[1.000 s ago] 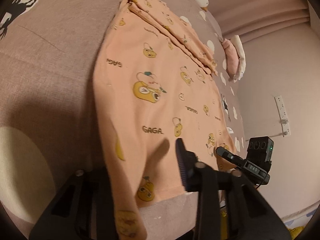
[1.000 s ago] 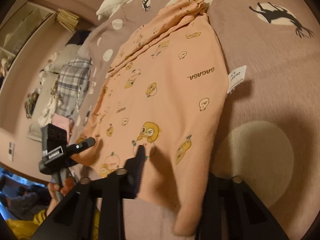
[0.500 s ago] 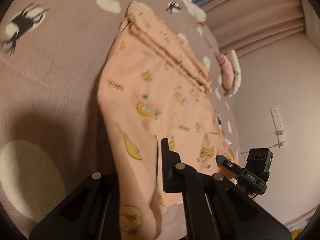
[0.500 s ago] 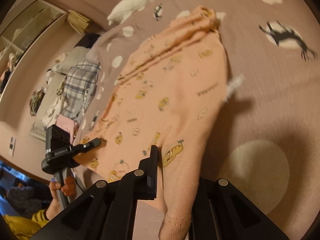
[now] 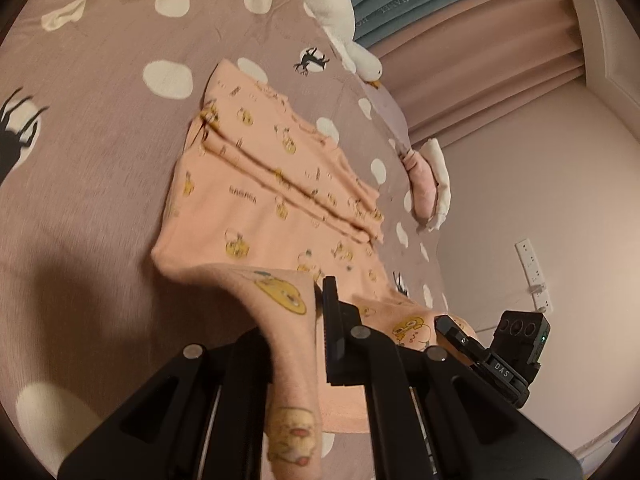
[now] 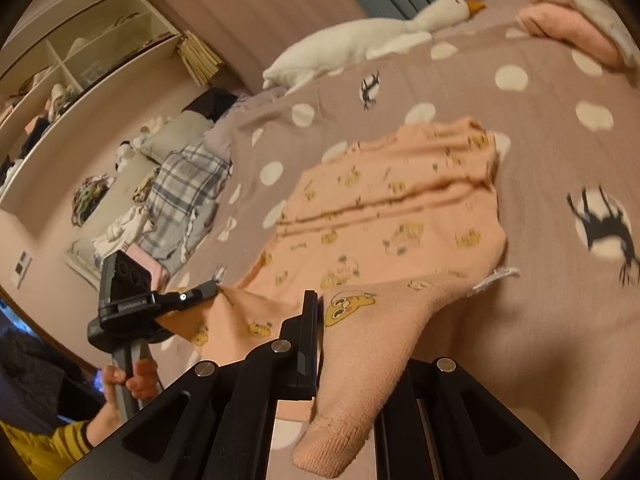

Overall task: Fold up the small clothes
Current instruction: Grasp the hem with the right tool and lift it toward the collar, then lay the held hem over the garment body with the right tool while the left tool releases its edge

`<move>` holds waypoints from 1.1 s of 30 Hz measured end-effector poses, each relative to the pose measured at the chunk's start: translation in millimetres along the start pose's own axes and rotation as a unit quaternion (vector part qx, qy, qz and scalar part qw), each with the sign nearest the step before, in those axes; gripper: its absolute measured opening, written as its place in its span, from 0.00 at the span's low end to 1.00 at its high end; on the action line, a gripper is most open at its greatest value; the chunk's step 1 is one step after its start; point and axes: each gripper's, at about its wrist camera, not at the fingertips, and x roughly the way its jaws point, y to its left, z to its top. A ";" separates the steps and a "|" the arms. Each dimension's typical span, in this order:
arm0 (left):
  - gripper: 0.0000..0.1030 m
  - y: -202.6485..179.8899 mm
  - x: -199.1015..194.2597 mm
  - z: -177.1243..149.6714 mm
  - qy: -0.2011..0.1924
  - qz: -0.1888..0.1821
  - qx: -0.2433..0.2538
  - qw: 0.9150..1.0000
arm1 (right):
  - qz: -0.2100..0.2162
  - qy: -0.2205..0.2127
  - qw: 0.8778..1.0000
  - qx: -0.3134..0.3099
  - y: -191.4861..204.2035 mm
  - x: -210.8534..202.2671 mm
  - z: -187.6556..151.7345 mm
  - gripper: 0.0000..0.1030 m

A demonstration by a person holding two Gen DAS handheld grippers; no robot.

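A small peach garment (image 5: pixel 260 200) printed with yellow cartoon figures lies on the mauve bedspread (image 5: pixel 80 184); it also shows in the right wrist view (image 6: pixel 392 216). My left gripper (image 5: pixel 304 320) is shut on its near left corner and holds that corner raised off the bed. My right gripper (image 6: pixel 352 332) is shut on the near right corner, also raised. The far end of the garment is bunched in folds and rests on the bed. Each gripper appears in the other's view, the right one (image 5: pixel 508 356) and the left one (image 6: pixel 132 304), holding the lifted hem between them.
A white goose plush (image 6: pixel 360 44) lies at the bed's far edge by the curtains (image 5: pixel 460 40). A pink and white cushion (image 5: pixel 428 184) lies near the wall. A plaid cloth (image 6: pixel 180 200) and other clothes are piled left. Shelves (image 6: pixel 80 52) stand behind.
Both grippers closed on the near corners and lifted the hem up and forward over the garment. The near half now hangs from the jaws instead of lying flat.
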 end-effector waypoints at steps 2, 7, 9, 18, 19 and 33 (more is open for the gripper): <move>0.03 -1.3 0.4 7.9 -0.007 0.000 0.000 1.000 | -0.001 -0.008 1.000 -0.003 1.1 0.9 7.0 0.09; 0.03 -3.1 4.5 33.1 -0.021 0.000 -0.003 1.000 | -0.006 -0.036 0.999 -0.001 -2.4 1.9 29.0 0.09; 0.03 -5.5 6.3 48.0 -0.031 -0.003 -0.003 1.000 | -0.008 -0.046 0.999 0.002 -3.9 2.5 38.9 0.09; 0.03 -10.7 37.7 115.8 -0.049 -0.001 -0.002 0.999 | -0.023 -0.091 0.995 0.016 -19.8 15.2 95.4 0.09; 0.03 -9.9 42.6 122.4 -0.049 0.000 -0.003 0.999 | -0.025 -0.091 0.995 0.020 -23.8 18.4 100.0 0.09; 0.04 25.3 141.5 213.6 -0.022 0.095 -0.025 0.995 | -0.082 -0.022 0.986 0.144 -107.0 107.3 161.7 0.09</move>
